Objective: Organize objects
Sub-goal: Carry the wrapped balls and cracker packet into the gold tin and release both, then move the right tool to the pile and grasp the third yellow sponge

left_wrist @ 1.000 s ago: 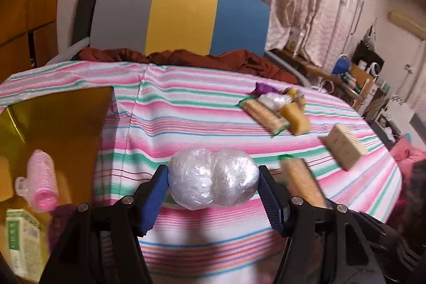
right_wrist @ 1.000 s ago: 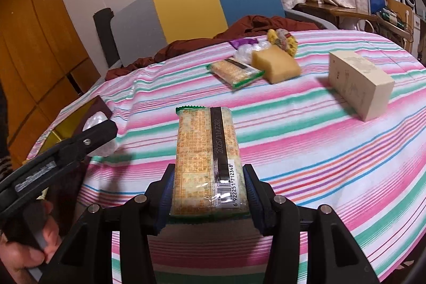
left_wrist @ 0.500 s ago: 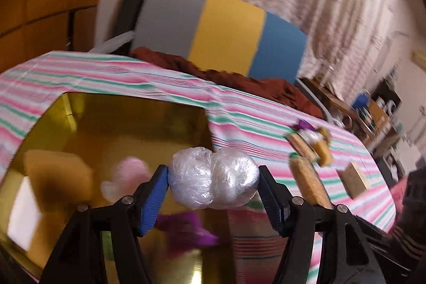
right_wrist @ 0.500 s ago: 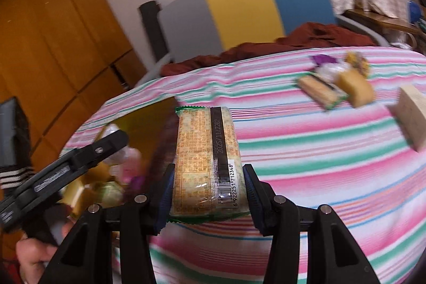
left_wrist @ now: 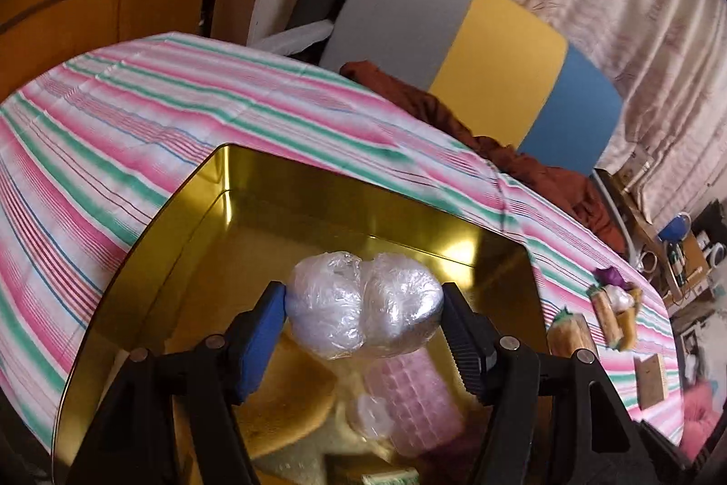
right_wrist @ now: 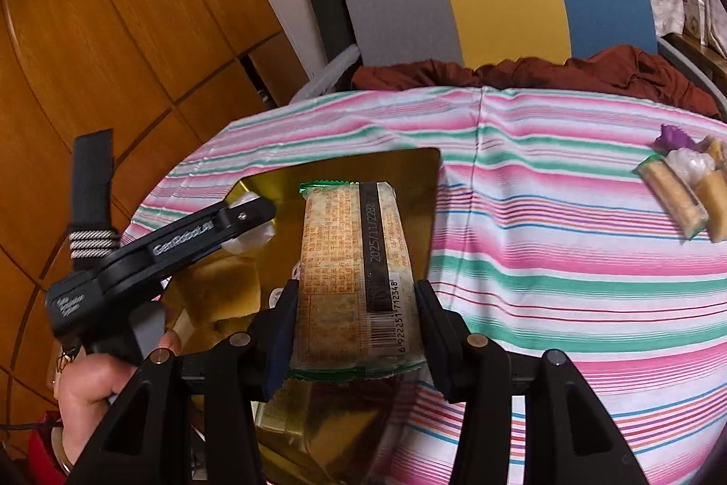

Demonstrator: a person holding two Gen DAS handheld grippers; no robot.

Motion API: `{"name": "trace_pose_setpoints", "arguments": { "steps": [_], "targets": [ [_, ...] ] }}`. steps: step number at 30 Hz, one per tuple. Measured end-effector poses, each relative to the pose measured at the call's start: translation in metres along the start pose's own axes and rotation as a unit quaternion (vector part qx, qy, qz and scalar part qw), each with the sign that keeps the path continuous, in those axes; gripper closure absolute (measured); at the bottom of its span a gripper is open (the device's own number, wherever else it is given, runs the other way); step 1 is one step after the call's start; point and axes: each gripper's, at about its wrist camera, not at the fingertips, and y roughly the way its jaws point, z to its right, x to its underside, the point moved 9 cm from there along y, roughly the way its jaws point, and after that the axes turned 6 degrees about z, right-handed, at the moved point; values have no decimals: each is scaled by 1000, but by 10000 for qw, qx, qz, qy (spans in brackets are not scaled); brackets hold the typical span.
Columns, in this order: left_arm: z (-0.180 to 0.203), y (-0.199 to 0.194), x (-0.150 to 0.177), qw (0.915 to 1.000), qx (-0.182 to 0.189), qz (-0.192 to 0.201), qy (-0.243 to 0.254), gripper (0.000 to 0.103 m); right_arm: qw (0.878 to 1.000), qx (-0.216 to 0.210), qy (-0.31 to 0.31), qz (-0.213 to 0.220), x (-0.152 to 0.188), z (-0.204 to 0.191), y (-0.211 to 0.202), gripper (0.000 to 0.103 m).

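The left claw [left_wrist: 363,314] is clamping a plastic-wrapped bundle [left_wrist: 363,310] between its two pads, holding it in the air above the open gold tin [left_wrist: 150,257]. The tin is sitting on the counter [left_wrist: 136,130], which is wearing a pink, green and white striped cloth. Inside the tin, a yellow sponge [left_wrist: 286,398] and a pink ridged item [left_wrist: 411,398] are lying below the bundle, close beside each other. The right claw [right_wrist: 356,328] is gripping a cracker packet [right_wrist: 354,276] by its long sides, barcode end nearest the camera, and is holding it over the near right part of the same tin. In the right wrist view, the person's hand [right_wrist: 91,394] is grasping the handle of the left tool at the left edge. A small cluster of remaining snacks [right_wrist: 686,185] is lying on the cloth well apart from the tin, to the right. A tan box [left_wrist: 650,379] is resting near the counter's right edge.
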Motion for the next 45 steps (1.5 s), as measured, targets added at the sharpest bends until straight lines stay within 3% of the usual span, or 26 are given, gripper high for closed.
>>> {"name": "trace_pose_setpoints", "arguments": {
  "steps": [3,5,8,15,21,33,45],
  "targets": [
    [0,5,-3,10000,-31,-16,28,30,9999,53,-8,-93,2,3,6,54],
    [0,1,-6,9999,84,58,-97,15,9999,89,4,-143,3,2,12,54],
    [-9,-12,-11,9987,70,290,-423,5,9998,125,34,-172,0,5,18,54],
    [-31,-55,-21,9909,219,671,-1142,3,9992,282,-64,-261,-2,3,35,54],
    [-55,-82,-21,9878,-94,982,-1208,1,9982,495,-244,-243,-9,2,50,54],
    [-76,-94,-1,9856,-350,904,-1387,1,9947,781,-574,-332,-12,-1,66,50],
    [-51,-90,11,9917,-320,704,-1031,0,9979,606,-48,230,-20,12,20,50]
  ]
}}
